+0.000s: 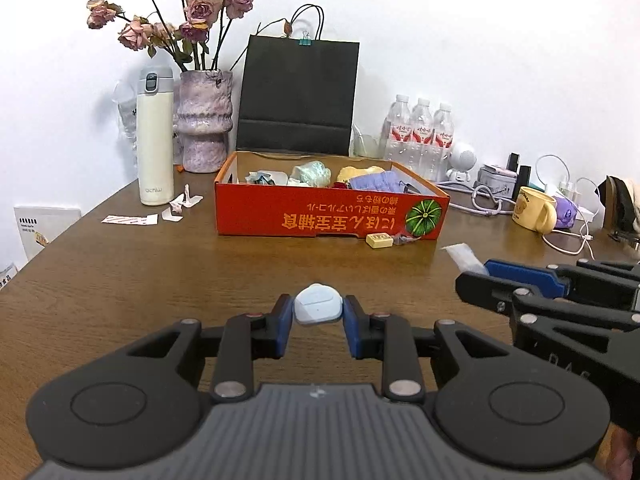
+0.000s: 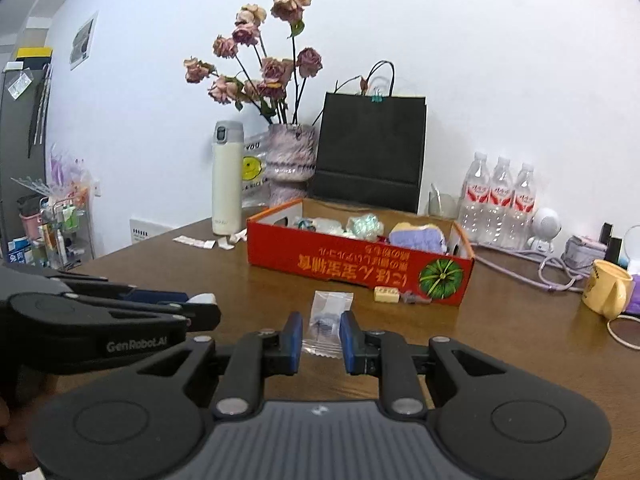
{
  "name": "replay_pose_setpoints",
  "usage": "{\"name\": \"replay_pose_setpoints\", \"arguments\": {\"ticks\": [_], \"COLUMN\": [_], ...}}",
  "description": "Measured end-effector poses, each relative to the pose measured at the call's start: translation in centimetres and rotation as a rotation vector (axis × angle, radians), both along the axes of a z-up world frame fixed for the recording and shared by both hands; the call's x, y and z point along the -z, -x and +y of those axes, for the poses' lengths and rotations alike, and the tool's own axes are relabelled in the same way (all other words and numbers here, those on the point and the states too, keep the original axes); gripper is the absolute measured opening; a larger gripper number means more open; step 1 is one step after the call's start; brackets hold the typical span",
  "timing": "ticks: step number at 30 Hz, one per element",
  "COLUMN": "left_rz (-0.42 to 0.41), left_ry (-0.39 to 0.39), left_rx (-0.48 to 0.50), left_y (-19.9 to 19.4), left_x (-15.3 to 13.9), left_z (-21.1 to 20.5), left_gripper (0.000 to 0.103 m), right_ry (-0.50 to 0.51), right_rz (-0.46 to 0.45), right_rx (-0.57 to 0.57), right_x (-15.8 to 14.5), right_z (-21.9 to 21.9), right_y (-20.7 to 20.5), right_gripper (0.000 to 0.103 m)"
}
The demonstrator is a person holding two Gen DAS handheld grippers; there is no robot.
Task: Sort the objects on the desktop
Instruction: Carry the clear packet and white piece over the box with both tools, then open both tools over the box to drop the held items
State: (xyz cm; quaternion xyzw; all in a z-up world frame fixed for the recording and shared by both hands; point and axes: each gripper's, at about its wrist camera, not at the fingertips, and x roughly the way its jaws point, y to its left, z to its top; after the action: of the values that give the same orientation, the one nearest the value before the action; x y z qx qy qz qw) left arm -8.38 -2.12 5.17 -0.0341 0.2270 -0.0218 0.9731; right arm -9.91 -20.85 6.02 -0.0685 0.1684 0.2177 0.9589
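My left gripper (image 1: 319, 311) is shut on a white earbud case (image 1: 319, 309) just above the brown table (image 1: 120, 280). My right gripper (image 2: 321, 330) has its blue pads on either side of a clear plastic packet (image 2: 329, 320) lying on the table; the pads touch its edges. The red cardboard box (image 1: 328, 216) with several items inside stands ahead, also in the right wrist view (image 2: 360, 268). A cream mahjong tile (image 1: 379, 240) and a small wrapper (image 1: 404, 239) lie at the box's front right corner; the tile also shows in the right wrist view (image 2: 386, 294).
A white thermos (image 1: 155, 140), a vase of dried roses (image 1: 205, 120), a black paper bag (image 1: 298, 96) and three water bottles (image 1: 420, 136) stand at the back. Paper scraps (image 1: 132, 219) lie left of the box. A yellow mug (image 1: 534, 209) and cables (image 1: 484, 196) are at the right.
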Motion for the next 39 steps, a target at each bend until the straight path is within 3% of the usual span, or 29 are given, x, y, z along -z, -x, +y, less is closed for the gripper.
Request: {"name": "replay_pose_setpoints", "arguments": {"ticks": [9, 13, 17, 23, 26, 27, 28, 29, 30, 32, 34, 36, 39], "left_rz": [-0.02, -0.043, -0.001, 0.254, 0.318, 0.331, 0.342, 0.344, 0.338, 0.331, 0.328, 0.357, 0.471], "left_ry": [0.012, 0.004, 0.002, 0.046, 0.017, 0.022, 0.029, 0.032, 0.027, 0.016, 0.012, 0.019, 0.06], "left_rx": [-0.026, -0.027, -0.002, 0.016, 0.043, 0.039, 0.053, 0.059, 0.062, 0.089, 0.089, 0.117, 0.141], "left_y": [-6.4, -11.8, -18.7, -27.6, -29.3, -29.6, -29.7, -29.9, -29.9, -29.7, -29.8, -30.5, -31.6], "left_x": [-1.6, -3.5, -5.0, -1.9, -1.7, -2.0, -2.3, -2.7, -3.2, -4.0, -4.9, -5.3, -5.0], "left_z": [1.3, 2.4, 3.3, 5.7, 6.6, 6.9, 7.2, 7.5, 7.7, 8.0, 8.2, 7.9, 7.2], "left_gripper": [0.027, 0.027, 0.027, 0.028, 0.029, 0.035, 0.053, 0.059, 0.065, 0.07, 0.08, 0.087, 0.095], "right_ry": [-0.045, -0.1, -0.152, -0.122, -0.081, -0.063, -0.046, -0.041, -0.052, -0.12, -0.163, -0.11, 0.018], "right_rz": [0.027, 0.058, 0.132, 0.379, 0.507, 0.541, 0.598, 0.656, 0.714, 0.778, 0.779, 0.765, 0.75], "right_rx": [-0.021, -0.043, -0.089, -0.147, -0.173, -0.171, -0.166, -0.166, -0.163, -0.163, -0.132, -0.062, 0.044], "right_x": [-1.2, -2.7, -4.7, -3.2, -1.5, -1.0, -0.4, 0.1, 0.4, 0.5, -0.4, -1.5, -3.0], "right_z": [-0.1, 0.0, 0.9, 5.1, 7.2, 7.7, 8.3, 8.6, 8.7, 8.0, 6.8, 5.9, 5.3], "right_y": [-5.8, -11.1, -18.5, -30.3, -33.5, -34.3, -35.2, -35.9, -36.5, -37.3, -37.4, -37.4, -37.3], "right_gripper": [0.019, 0.019, 0.019, 0.019, 0.019, 0.02, 0.023, 0.022, 0.027, 0.049, 0.081, 0.088, 0.092]}}
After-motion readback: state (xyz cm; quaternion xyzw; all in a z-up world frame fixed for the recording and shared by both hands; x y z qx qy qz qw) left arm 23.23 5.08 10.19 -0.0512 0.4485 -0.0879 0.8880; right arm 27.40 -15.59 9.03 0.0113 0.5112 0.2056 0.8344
